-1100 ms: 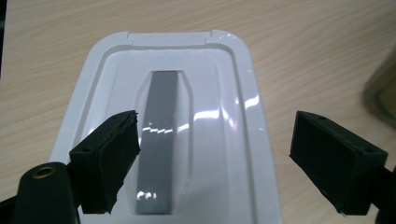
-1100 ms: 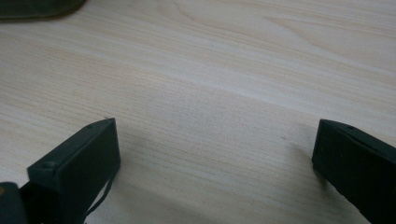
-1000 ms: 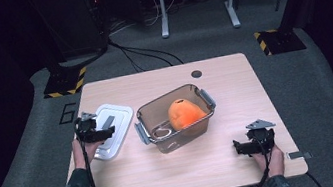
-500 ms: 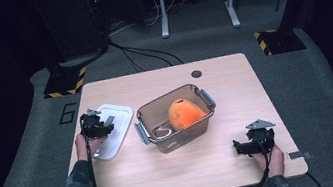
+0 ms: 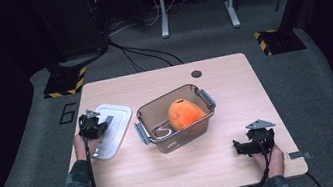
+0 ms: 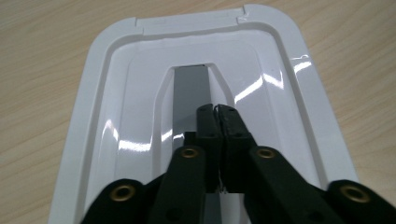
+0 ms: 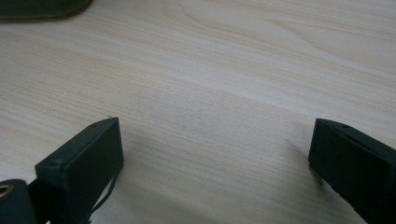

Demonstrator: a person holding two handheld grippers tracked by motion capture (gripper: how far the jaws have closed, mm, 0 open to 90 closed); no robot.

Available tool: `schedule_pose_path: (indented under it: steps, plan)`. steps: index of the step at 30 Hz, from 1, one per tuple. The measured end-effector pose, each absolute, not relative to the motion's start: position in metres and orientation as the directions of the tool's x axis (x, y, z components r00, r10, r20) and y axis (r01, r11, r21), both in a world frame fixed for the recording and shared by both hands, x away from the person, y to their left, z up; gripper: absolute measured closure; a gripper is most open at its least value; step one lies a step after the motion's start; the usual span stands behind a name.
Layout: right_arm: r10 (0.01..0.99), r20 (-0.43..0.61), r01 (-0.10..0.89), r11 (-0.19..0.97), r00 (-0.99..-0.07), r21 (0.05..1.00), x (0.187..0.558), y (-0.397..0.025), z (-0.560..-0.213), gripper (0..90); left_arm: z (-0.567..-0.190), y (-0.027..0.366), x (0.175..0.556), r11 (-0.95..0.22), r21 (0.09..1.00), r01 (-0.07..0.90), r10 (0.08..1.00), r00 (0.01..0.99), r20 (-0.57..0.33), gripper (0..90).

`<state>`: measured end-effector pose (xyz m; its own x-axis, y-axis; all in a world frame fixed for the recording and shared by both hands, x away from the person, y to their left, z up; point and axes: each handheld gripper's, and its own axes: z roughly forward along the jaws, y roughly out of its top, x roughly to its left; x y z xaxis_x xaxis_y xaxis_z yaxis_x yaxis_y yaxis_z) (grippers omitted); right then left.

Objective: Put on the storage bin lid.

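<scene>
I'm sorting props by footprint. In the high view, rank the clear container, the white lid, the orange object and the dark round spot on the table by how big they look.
1. Clear container, largest.
2. White lid, partly covered by the left tool, so its full extent is unsure.
3. Orange object, inside the container.
4. Dark round spot, smallest.

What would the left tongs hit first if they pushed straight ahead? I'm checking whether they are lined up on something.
The white lid. The left tongs sit shut over its grey centre strip, angled down at it, so they would likely meet that strip first; whether they already touch it is unclear.
</scene>
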<state>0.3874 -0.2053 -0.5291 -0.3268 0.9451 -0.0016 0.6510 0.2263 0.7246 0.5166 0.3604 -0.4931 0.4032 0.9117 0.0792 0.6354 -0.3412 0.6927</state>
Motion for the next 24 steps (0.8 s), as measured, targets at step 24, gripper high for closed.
schedule_pose_path:
  steps: [24]
  plan:
    - [0.945,-0.001,0.651,0.227,-0.328,0.724,0.387,-0.205,-0.529,2.4,-0.503,0.375,0.520,-0.258,0.693,0.673,0.934,0.357,0.000,66.4]
